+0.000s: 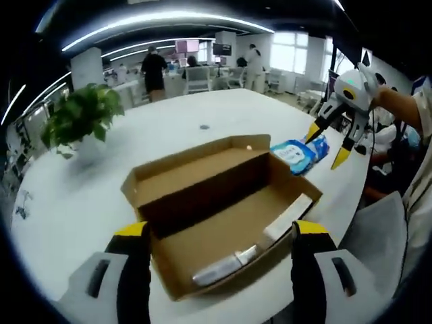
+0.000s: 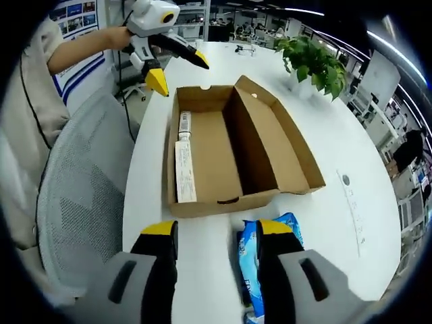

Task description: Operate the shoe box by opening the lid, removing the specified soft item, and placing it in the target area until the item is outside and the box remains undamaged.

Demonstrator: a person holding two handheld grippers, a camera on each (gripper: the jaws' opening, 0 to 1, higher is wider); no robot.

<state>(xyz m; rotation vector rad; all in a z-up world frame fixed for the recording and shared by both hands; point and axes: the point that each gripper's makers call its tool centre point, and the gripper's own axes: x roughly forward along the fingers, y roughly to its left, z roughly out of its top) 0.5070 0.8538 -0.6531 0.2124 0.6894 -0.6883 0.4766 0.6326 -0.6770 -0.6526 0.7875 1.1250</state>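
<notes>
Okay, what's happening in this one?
A person holds a gripper in each hand over a white table. The cardboard shoe box lies open, lid folded back. The blue soft pack is already outside, on the table beside the box. The right gripper hangs above the pack with jaws open and holds nothing. The left gripper is open above the box's near edge.

No legible text on the shoe box label or the blue packet.
</notes>
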